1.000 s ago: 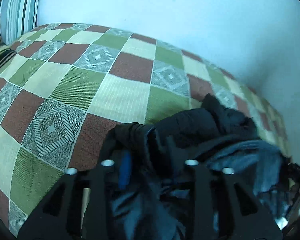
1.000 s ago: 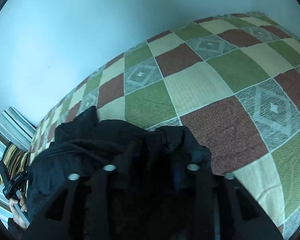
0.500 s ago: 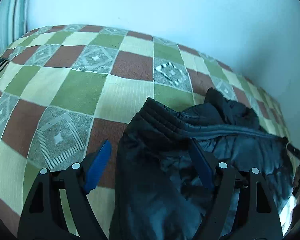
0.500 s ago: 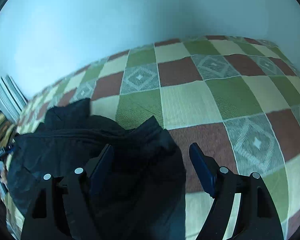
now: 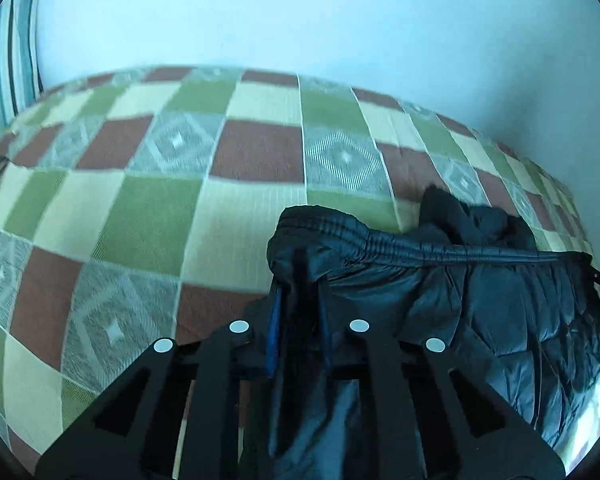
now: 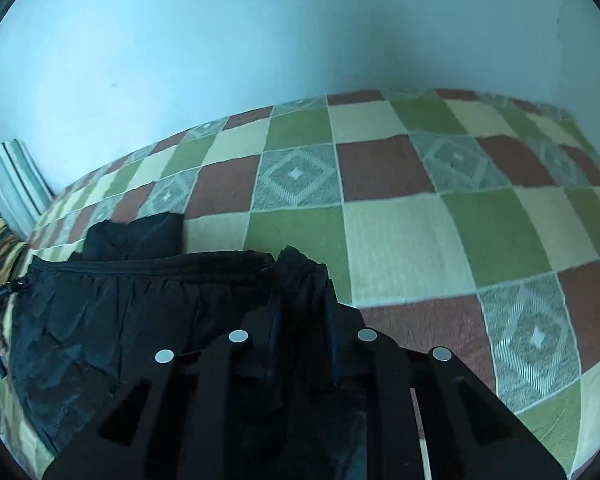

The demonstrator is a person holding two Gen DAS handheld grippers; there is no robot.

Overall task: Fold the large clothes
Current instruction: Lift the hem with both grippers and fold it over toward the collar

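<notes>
At the far left of the left wrist view, a striped cushion (image 5: 8,60) is seen standing against the pale blue wall (image 5: 300,12). The checked bedspread (image 5: 140,208) of green, cream, rust and grey squares is spread across the bed below it. Near the lower centre, the left gripper (image 5: 298,312) is seen with its blue-padded jaws pressed together on a bunched corner of the black quilted jacket (image 5: 480,312). From that pinched corner the jacket's ribbed hem is drawn taut to the right, and the quilted body is laid out over the bedspread toward the right edge, with a darker bunched part behind it.

In the right wrist view, the same striped cushion (image 6: 12,184) is seen at the far left, and the jacket (image 6: 132,312) occupies the near left of the bedspread (image 6: 440,240). Its hem is stretched from the left edge to the centre. There the right gripper (image 6: 302,312) is seen with its jaws closed on the other bunched corner of the jacket. To the right of the gripper, the bedspread is uncovered up to the wall (image 6: 260,40).
</notes>
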